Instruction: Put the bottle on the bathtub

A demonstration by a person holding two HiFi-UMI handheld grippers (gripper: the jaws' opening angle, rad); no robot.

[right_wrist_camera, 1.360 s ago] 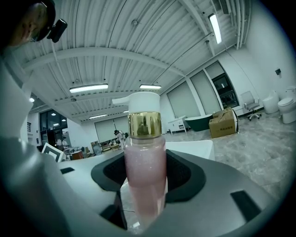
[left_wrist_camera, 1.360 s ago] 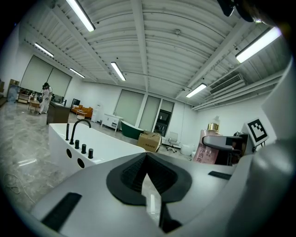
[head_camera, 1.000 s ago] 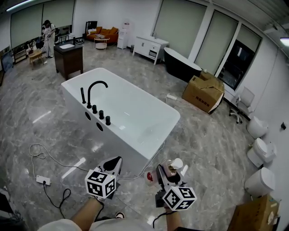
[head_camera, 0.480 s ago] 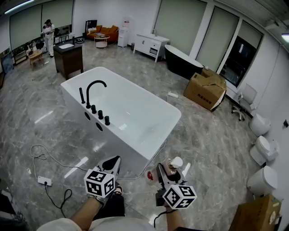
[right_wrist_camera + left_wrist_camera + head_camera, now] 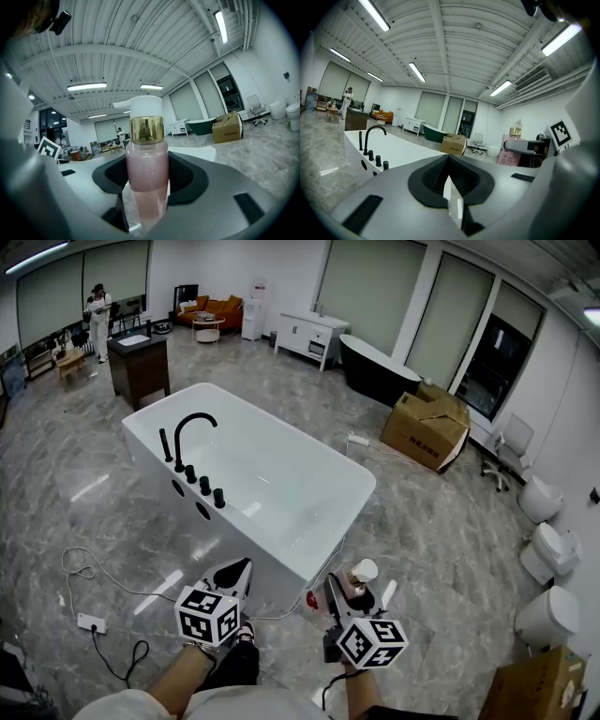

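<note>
Your right gripper [image 5: 358, 591] clamps the pink bottle [image 5: 146, 173] around its body. The bottle stands upright, its long axis vertical, with the gold collar and white pump head on top; in the right gripper view the spout points left. The bottle is held just beside the near corner of the bathtub [image 5: 258, 521]. Your left gripper [image 5: 234, 576] is closed and empty.
</note>
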